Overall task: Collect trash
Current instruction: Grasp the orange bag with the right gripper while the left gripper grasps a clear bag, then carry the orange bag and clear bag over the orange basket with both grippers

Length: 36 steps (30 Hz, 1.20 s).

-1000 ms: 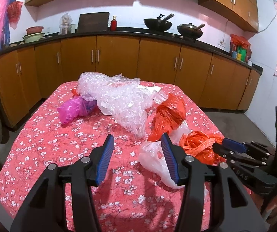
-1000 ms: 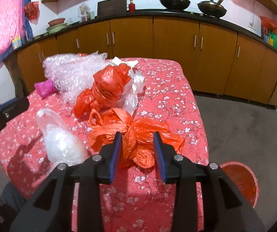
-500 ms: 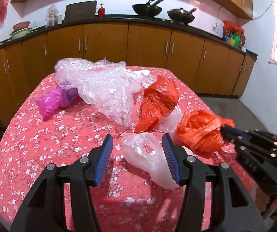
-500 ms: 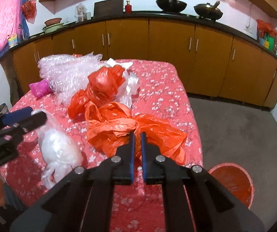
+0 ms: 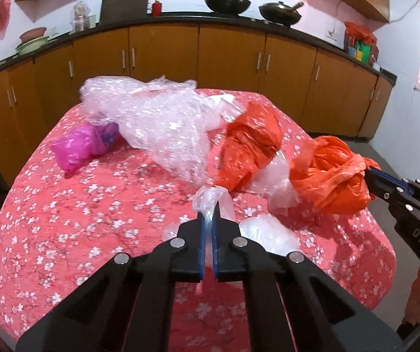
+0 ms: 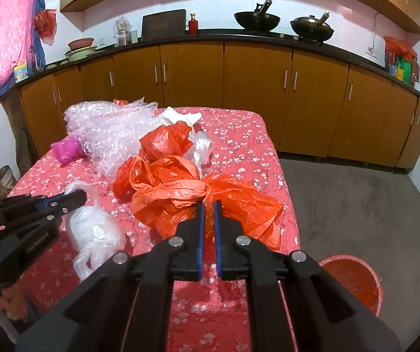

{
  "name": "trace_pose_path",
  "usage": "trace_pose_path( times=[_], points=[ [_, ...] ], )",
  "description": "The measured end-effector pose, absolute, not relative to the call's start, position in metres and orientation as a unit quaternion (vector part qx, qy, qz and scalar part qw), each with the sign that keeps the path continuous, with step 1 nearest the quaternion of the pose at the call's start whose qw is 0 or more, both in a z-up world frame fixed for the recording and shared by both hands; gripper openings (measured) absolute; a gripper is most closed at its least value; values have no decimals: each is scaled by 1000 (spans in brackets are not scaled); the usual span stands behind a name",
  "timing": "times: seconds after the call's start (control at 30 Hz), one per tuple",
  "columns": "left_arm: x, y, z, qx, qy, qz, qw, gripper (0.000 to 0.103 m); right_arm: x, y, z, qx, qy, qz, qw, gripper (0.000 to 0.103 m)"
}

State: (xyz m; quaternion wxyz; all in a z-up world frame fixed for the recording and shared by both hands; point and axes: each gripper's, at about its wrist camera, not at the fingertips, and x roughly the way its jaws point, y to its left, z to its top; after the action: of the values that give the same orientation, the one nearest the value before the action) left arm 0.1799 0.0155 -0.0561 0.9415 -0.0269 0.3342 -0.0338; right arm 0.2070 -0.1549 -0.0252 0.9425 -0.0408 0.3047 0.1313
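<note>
My left gripper (image 5: 208,217) is shut on the neck of a clear plastic bag (image 5: 265,233), also seen in the right wrist view (image 6: 94,231). My right gripper (image 6: 208,205) is shut on a crumpled orange plastic bag (image 6: 224,202), lifted a little off the table; it shows at the right in the left wrist view (image 5: 331,176). A second orange bag (image 5: 251,149), a heap of bubble wrap (image 5: 163,117) and a pink bag (image 5: 83,143) lie on the red flowered tablecloth (image 5: 63,220).
A red bucket (image 6: 353,281) stands on the grey floor by the table's right front corner. Brown kitchen cabinets (image 6: 254,88) with woks on the counter line the far wall. A woven basket (image 6: 0,182) stands on the floor at the left.
My left gripper closed on the clear bag's neck. My right gripper closed on the orange bag and lifted it slightly off the table.
</note>
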Motion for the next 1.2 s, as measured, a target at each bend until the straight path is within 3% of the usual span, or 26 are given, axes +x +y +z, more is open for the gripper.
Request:
trace_pose_path(
  times=[0.43, 1.2],
  points=[
    [173, 42, -24, -43, 295, 3, 954, 3, 202, -154, -8, -24, 290, 128, 948, 7],
    [172, 13, 15, -40, 250, -11, 967, 3, 186, -184, 19, 25, 249, 111, 962, 7]
  ],
)
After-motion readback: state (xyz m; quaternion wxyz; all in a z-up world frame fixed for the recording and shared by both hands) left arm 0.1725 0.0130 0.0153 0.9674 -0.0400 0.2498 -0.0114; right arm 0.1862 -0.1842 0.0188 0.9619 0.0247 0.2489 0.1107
